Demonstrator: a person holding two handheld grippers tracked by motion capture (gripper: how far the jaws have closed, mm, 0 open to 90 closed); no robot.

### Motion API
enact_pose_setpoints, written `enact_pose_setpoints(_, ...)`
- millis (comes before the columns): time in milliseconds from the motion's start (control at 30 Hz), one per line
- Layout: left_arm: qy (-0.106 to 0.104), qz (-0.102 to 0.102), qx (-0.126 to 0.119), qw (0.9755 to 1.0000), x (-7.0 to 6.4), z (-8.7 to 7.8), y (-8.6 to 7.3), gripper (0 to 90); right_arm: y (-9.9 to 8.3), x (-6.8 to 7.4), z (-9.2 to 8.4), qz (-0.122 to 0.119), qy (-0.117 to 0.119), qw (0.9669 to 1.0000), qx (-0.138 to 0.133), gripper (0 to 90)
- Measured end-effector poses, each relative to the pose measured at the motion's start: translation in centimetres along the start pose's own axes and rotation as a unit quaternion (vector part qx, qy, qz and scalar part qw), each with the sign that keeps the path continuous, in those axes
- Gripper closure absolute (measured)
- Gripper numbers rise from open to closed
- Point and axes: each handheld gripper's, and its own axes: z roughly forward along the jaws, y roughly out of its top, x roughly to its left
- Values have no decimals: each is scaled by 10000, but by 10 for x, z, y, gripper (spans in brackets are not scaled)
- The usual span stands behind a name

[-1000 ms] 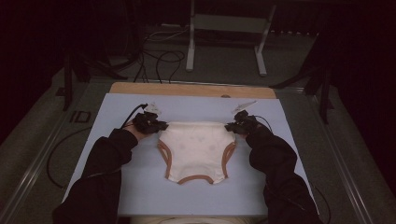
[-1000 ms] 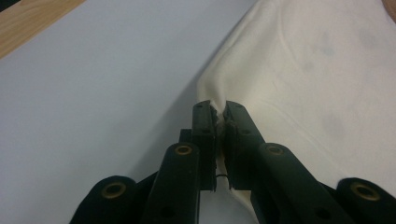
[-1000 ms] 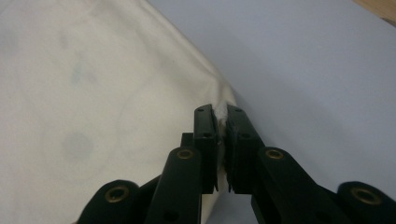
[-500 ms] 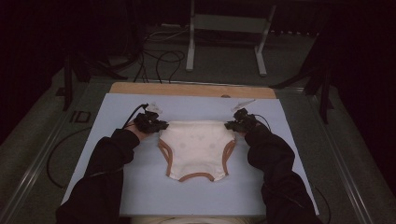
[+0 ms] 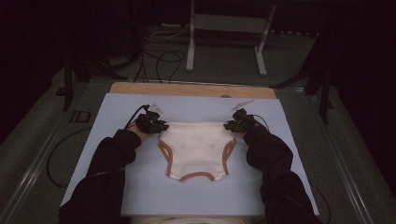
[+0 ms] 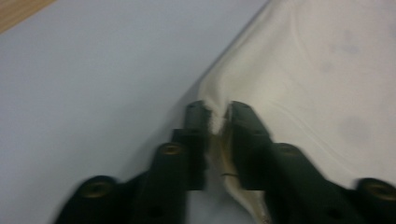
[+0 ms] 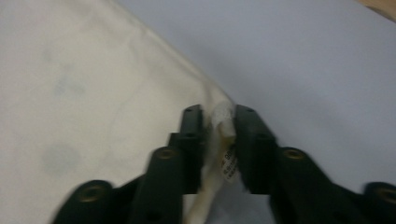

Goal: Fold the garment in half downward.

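Cream baby pants held flat by both top corners on the pale blue mat.

The cream pants (image 5: 196, 150), trimmed in tan at the leg openings, lie spread near the middle of the pale blue mat (image 5: 116, 121), waistband away from the person. The left gripper (image 5: 154, 125) pinches the left waist corner: in the left gripper view its black jaws are closed on a fold of cream cloth (image 6: 299, 70). The right gripper (image 5: 237, 124) does the same at the right corner, its jaws clamped on the cloth (image 7: 93, 93), with a small printed label (image 7: 229, 164) between them. Dark sleeves (image 5: 105, 163) reach in from the near edge. A wooden strip (image 5: 187, 89) shows beyond the mat.
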Motion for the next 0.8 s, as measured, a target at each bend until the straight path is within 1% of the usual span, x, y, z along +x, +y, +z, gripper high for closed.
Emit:
enact_pose_setpoints(67,4,7,47,10000,-1,-1,0,592,0,-1,-2,72,-53,10000,-35,633)
enact_pose_setpoints(133,-106,-44,38,9999,-2,-1,0,503,-1,-2,-5,71,-29,9999,-104,580)
enact_pose_setpoints(200,-125,-15,59,9999,-3,-2,0,444,-1,-1,-8,96,-15,9999,-119,536)
enact_pose_setpoints(267,-146,10,69,9999,-4,-3,1,408,-1,-1,-10,65,24,9999,-124,474)
enact_pose_setpoints(300,-130,-20,46,9999,-4,-4,1,384,-1,0,-11,60,25,9999,-107,441)
enact_pose_setpoints(333,-162,-42,28,9999,-4,-5,1,372,-2,0,-12,48,27,9999,-96,401)
enact_pose_setpoints(400,-156,-17,13,9999,-5,-7,1,331,-2,2,-13,87,64,9999,-82,324)
enact_pose_setpoints(467,-194,-19,0,9998,-5,-9,1,300,-4,4,-15,68,134,9998,-137,281)
enact_pose_setpoints(533,-168,-77,0,9998,-6,-11,1,268,-5,6,-18,65,222,9996,-153,224)
enact_pose_setpoints(567,-198,-85,0,9998,-7,-12,1,248,-6,7,-19,74,262,9995,-163,207)
enact_pose_setpoints(633,-196,-101,13,9998,-9,-15,1,174,-7,9,-22,75,320,9992,-213,163)
enact_pose_setpoints(667,-198,-133,-20,9997,-10,-17,1,146,-8,11,-23,80,339,9991,-242,144)
enact_pose_setpoints(700,-218,-166,-66,9996,-11,-19,1,133,-9,13,-26,88,364,9989,-271,135)
enact_pose_setpoints(733,-263,-166,-70,9995,-11,-21,1,100,-10,14,-27,81,355,9989,-289,133)
enact_pose_setpoints(767,-311,-105,-59,9994,-12,-23,1,45,-10,15,-28,86,321,9990,-294,133)
enact_pose_setpoints(800,-302,-29,-75,9995,-14,-25,0,10,-12,17,-29,58,270,9992,-301,128)
